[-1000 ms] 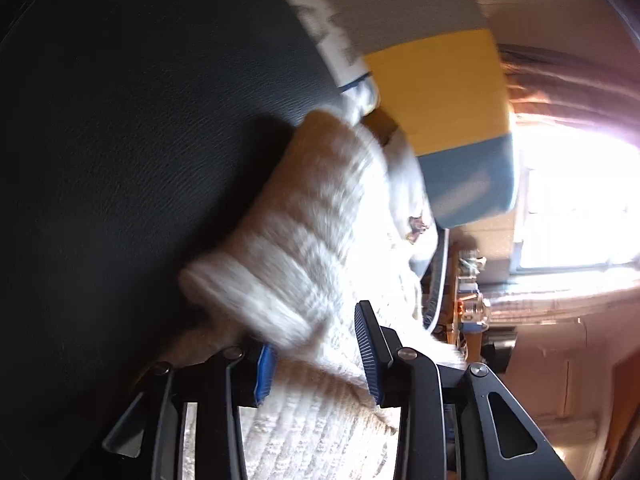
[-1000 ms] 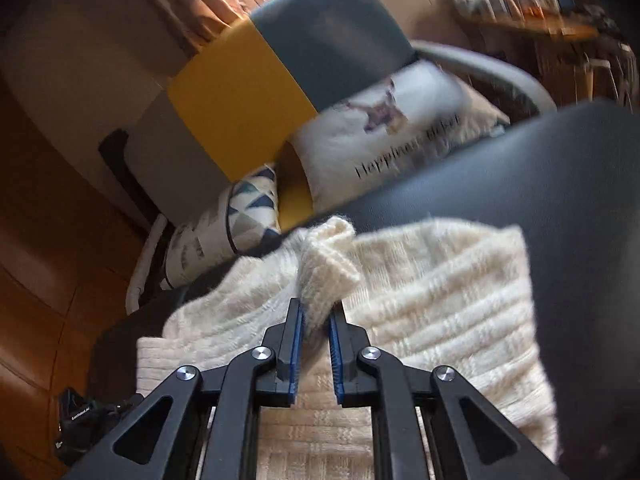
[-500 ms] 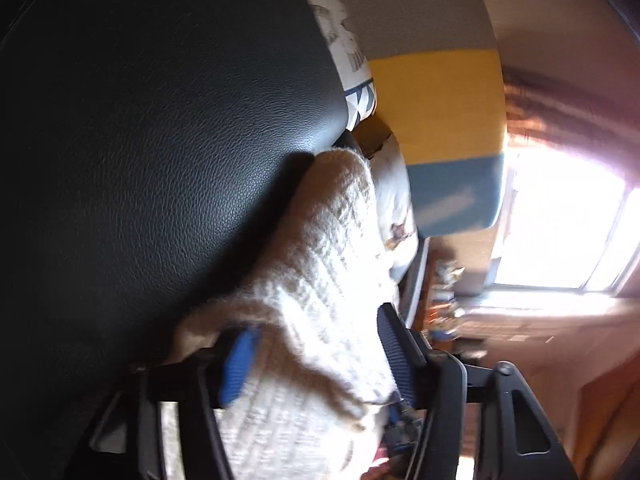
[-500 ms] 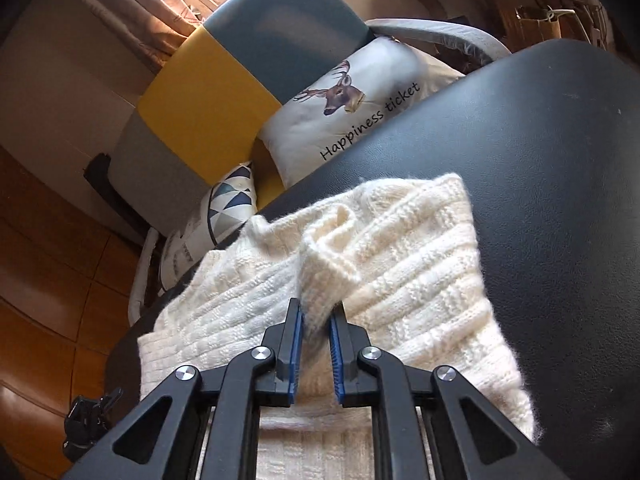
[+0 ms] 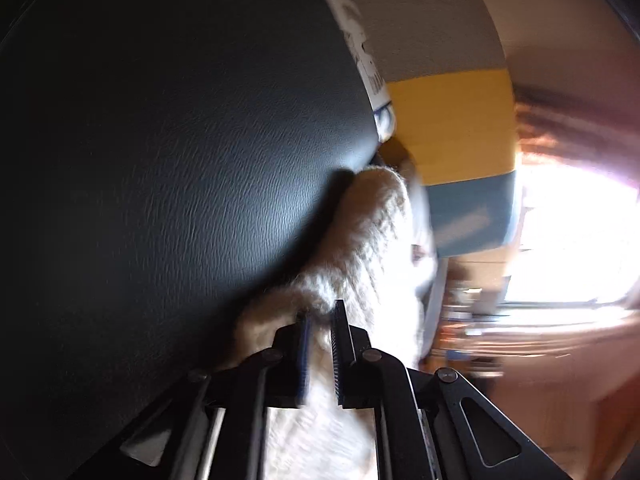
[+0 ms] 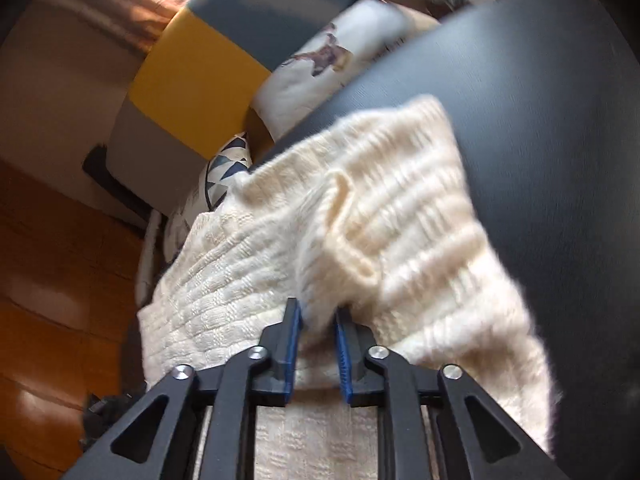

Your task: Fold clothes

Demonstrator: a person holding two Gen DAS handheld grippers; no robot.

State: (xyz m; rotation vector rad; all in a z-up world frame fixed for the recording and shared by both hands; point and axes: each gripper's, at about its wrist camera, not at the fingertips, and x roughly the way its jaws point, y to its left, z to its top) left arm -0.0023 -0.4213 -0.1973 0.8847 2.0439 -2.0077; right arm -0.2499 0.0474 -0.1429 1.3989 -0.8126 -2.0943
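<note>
Blur smears both of my views, and the window glare in the left wrist view washes out the far side of the room, so I cannot read anything there. I see one cream knit sweater (image 6: 400, 216) lying on the black leather surface (image 6: 540, 112), its lower part cut off under my grippers in both views. My left gripper (image 5: 320, 320) has its jaws drawn close together with a bunch of the sweater's (image 5: 368, 240) fabric pinched between the blue pads; only a thin strip of knit shows in the gap. My right gripper (image 6: 318, 320) is likewise clamped on a raised fold of the sweater, the pads set a little wider, with the cloth pulled up into a ridge ahead of them. A ribbed cuff or hem curls over just beyond the right fingertips; I cannot tell which it is. Behind the black leather surface (image 5: 180, 180) I count one armchair (image 6: 200, 72) in grey, yellow and blue bands and two cushions on it: a white one with a printed animal (image 6: 320, 68) and one with blue triangles (image 6: 224, 164).
</note>
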